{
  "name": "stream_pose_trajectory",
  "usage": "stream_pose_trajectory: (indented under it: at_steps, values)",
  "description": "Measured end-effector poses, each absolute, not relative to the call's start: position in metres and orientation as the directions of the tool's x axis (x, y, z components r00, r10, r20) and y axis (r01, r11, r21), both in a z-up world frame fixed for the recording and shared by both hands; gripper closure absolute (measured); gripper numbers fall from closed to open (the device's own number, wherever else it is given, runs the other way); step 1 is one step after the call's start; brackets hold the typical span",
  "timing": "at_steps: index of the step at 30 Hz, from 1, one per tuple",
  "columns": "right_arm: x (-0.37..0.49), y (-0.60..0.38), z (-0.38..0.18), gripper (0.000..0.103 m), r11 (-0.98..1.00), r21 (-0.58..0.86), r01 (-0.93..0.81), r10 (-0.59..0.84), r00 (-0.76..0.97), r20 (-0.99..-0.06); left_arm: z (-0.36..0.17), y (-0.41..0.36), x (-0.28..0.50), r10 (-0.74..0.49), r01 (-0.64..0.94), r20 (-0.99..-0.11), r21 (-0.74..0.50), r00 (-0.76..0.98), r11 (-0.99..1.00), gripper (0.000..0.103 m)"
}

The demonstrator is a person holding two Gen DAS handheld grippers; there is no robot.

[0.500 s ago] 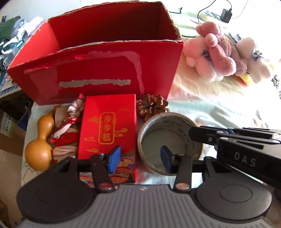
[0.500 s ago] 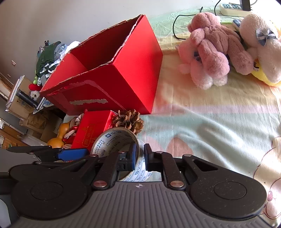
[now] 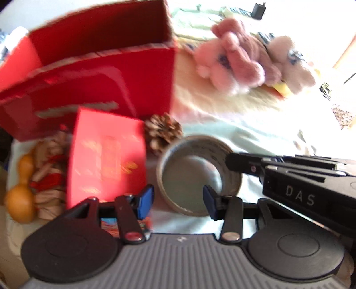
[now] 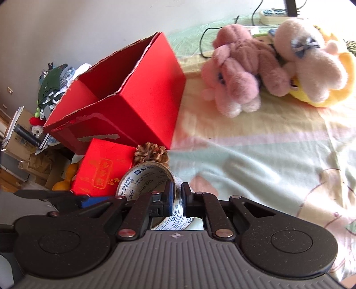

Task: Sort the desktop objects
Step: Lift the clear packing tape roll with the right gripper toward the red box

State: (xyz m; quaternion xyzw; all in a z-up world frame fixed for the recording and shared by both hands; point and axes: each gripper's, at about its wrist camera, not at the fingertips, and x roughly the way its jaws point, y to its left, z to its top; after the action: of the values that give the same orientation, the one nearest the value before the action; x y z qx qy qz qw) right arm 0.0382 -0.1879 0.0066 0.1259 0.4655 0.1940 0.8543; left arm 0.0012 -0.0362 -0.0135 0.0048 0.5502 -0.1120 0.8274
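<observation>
A roll of printed packing tape (image 4: 144, 177) lies on the pastel bedsheet. My right gripper (image 4: 178, 197) is shut on its right wall, one finger inside the ring and one outside. In the left wrist view its black fingers (image 3: 240, 161) reach in from the right onto the tape roll (image 3: 193, 142). My left gripper (image 3: 178, 201) is open, with the roll's near-left wall between its blue pads. A small red gift box (image 3: 104, 155) with gold print sits tilted just left of the roll. Behind it stands a big open red cardboard box (image 3: 100, 89).
A pine cone (image 3: 163, 131) sits between the tape and the big box. A yellow gourd (image 3: 20, 193) and a knotted tassel (image 3: 49, 169) lie at the far left. Plush toys (image 4: 244, 77) rest at the back right, with a power strip (image 4: 273, 13) and cables behind them.
The left wrist view has swung and blurred. The small red gift box now looks tipped up and shifted left. My right gripper still clamps the tape roll.
</observation>
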Motion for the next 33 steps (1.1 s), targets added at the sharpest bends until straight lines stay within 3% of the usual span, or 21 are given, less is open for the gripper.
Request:
stream_pose_trajectory:
  at_steps: [8, 16, 23, 33]
  values:
    - [0.029, -0.209, 0.005, 0.097, 0.903, 0.396, -0.168, 0.424, 0.510, -0.749, -0.023, -0.048, 0.003, -0.238, 0.191, -0.912, -0.181, 0.335, 0.965, 0.059]
    - [0.027, -0.220, 0.002, 0.097, 0.891, 0.427, -0.154, 0.442, 0.506, -0.741, -0.027, -0.063, 0.005, -0.186, 0.209, -0.922, -0.119, 0.339, 0.971, 0.062]
    - [0.033, -0.218, -0.004, 0.081, 0.885, 0.442, -0.144, 0.454, 0.475, -0.754, -0.031, -0.058, 0.006, -0.168, 0.189, -0.927, -0.109, 0.334, 0.976, 0.064]
    - [0.035, -0.216, -0.003, 0.090, 0.880, 0.450, -0.155, 0.466, 0.467, -0.751, -0.027, -0.059, 0.004, -0.136, 0.191, -0.934, -0.076, 0.329, 0.979, 0.075]
